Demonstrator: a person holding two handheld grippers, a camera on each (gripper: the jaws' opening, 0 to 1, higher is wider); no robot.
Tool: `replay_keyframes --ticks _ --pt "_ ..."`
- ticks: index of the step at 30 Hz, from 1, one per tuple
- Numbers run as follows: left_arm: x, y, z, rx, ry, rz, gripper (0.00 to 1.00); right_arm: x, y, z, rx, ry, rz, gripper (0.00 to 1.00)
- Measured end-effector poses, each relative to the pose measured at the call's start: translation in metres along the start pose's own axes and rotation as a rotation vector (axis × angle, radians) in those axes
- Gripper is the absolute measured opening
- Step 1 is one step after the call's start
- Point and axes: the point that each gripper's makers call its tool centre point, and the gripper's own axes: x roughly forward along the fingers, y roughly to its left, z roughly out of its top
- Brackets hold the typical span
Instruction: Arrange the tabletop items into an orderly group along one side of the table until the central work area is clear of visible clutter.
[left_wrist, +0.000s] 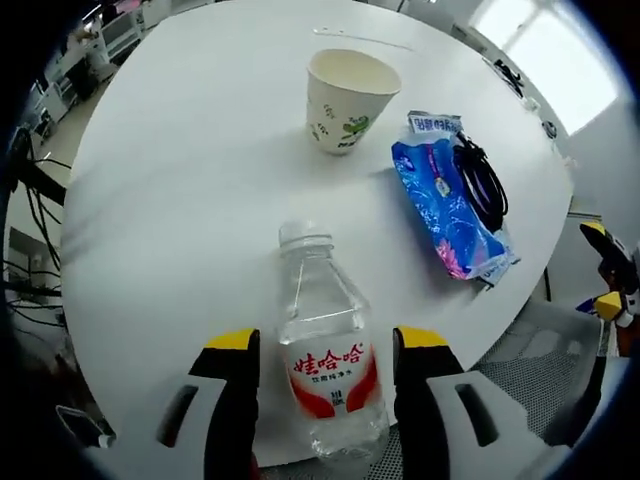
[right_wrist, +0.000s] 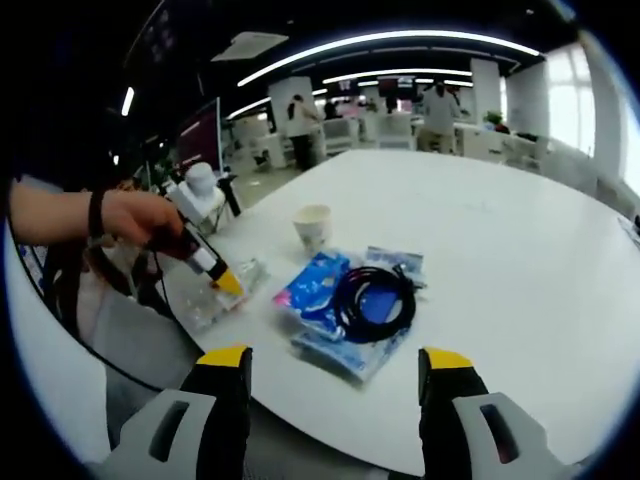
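Jaws of left gripper (left_wrist: 325, 375) spread, flanking clear water bottle (left_wrist: 325, 345) on both sides, contact not confirmed; bottle's long axis in line with jaws, bare neck toward 12 o'clock, base at near edge of white table (left_wrist: 180, 170). Paper cup (left_wrist: 346, 98) beyond at 12, blue packet (left_wrist: 445, 205) with black cable (left_wrist: 482, 180) at 2. Jaws of right gripper (right_wrist: 335, 400) apart and empty, off table edge, packet ahead at 12. Left judged nearer for bottle, closing sufficient to grip
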Motion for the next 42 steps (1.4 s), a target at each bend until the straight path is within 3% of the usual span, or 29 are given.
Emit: replay_keyframes --ticks 4,6,7,12,26,42 --pt "0.009 0.004 0.004 0.047 -0.009 0.02 0.46 0.0 0.0 0.0 0.002 0.001 0.001 0.69" --pt "0.013 -0.005 0.008 -0.002 -0.038 -0.034 0.41 -0.001 0.001 0.001 0.001 0.0 0.001 0.69" --pt "0.011 0.001 0.013 0.005 -0.068 -0.01 0.4 -0.001 0.0 0.001 0.001 0.0 0.0 0.69" --pt "0.007 -0.001 0.014 0.0 -0.094 -0.035 0.36 -0.001 0.0 0.001 -0.003 0.0 0.001 0.68" --pt "0.004 0.005 0.01 0.008 -0.116 -0.036 0.34 -0.004 -0.002 0.001 0.004 -0.008 -0.007 0.68" --pt "-0.025 0.008 0.016 -0.028 -0.214 -0.028 0.34 -0.004 -0.001 0.0 0.005 -0.01 -0.005 0.68"
